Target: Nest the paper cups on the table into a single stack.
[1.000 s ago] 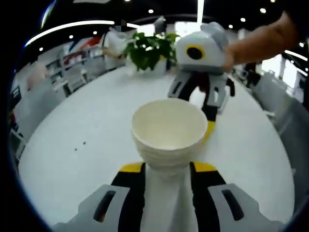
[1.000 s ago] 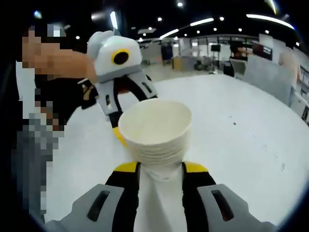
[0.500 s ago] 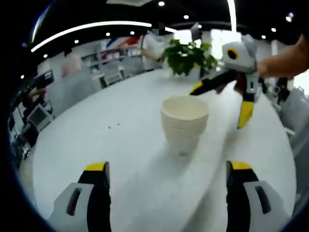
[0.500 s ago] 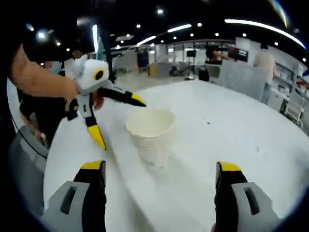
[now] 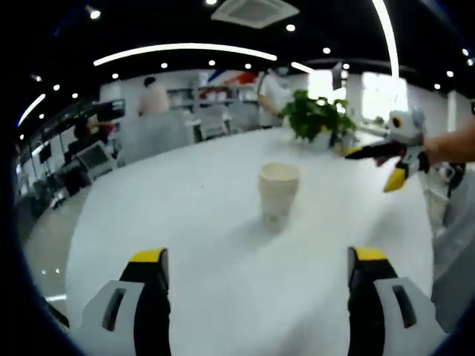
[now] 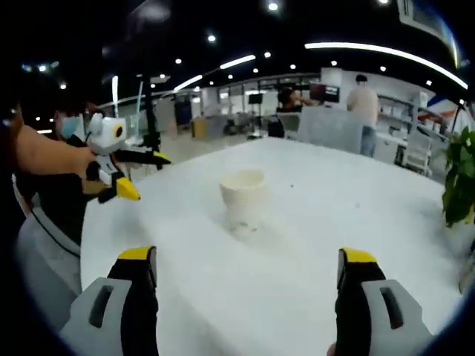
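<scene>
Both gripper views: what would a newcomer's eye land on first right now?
The stack of paper cups, standing upright and alone mid-table, untouched. Next, both grippers, jaws wide open: the right gripper held off beyond the cups in the left gripper view, the left gripper likewise in the right gripper view. A potted plant sits at the far edge.

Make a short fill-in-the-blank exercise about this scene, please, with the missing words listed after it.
1. The cups stand on the white table as a single ____.
2. The jaws of both the left gripper and the right gripper are ____.
3. In the left gripper view, the green ____ stands beyond the cups, at the table's far edge.
4. Neither gripper ____ the cups.

Missing words: stack; open; plant; touches
</scene>
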Motion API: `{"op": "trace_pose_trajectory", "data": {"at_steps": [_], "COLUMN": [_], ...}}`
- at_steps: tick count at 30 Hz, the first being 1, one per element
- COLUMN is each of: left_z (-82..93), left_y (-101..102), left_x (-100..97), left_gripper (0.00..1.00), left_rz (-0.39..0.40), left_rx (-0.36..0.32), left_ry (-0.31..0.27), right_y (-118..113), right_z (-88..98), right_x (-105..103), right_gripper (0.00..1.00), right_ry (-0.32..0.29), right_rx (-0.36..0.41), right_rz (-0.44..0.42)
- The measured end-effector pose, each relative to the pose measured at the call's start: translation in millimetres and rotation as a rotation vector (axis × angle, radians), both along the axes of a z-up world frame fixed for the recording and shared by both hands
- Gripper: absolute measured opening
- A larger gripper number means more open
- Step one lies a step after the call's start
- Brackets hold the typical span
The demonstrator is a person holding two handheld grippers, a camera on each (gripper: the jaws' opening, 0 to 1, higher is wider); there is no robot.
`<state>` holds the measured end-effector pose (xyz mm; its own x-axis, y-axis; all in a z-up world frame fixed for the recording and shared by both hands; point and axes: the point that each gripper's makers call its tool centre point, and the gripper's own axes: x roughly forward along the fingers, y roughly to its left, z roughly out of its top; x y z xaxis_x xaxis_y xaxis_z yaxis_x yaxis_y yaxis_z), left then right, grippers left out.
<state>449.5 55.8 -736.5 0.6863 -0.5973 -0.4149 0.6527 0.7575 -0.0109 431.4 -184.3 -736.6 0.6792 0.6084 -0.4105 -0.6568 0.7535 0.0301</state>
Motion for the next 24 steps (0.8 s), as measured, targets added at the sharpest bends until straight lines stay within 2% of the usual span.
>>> {"op": "trace_pose_trajectory", "data": {"at_steps": [7,10,15,17,20,22,24], "left_z": [1.7,3.8,13.7,11.1,6.3,8.8,7.4], "left_y": [12.7,18.0,22.8,26.0,28.5,31.3,35.1], "left_x": [-31.2,-45.2,-62.6,-68.9,-79.6,-85.4,-88.1], "left_gripper": [0.99,0.99,0.99,0.99,0.99,0.99,0.99], "left_rz": [0.039,0.054,0.073,0.075,0.071,0.068,0.077], "left_rx": [-0.017,-0.030,-0.077,-0.073,-0.059,-0.051,-0.056], "left_ry": [-0.009,-0.016,-0.064,-0.070,-0.065,-0.091,-0.081], "right_y": [-13.7,-20.7,-30.9,-35.0,-38.7,-37.8,-36.4], "right_z": [2.9,6.0,5.7,6.5,2.0,1.2,-0.7], "right_x": [-31.1,-44.2,-63.2,-67.8,-73.6,-79.2,-83.7], "right_gripper": [1.00,1.00,1.00,1.00,1.00,1.00,1.00], "right_ry": [-0.032,-0.046,-0.071,-0.072,-0.081,-0.080,-0.079], "right_rx": [-0.007,0.025,0.012,0.030,-0.001,0.004,0.001], "right_rz": [-0.028,-0.052,-0.064,-0.077,-0.082,-0.081,-0.080]}}
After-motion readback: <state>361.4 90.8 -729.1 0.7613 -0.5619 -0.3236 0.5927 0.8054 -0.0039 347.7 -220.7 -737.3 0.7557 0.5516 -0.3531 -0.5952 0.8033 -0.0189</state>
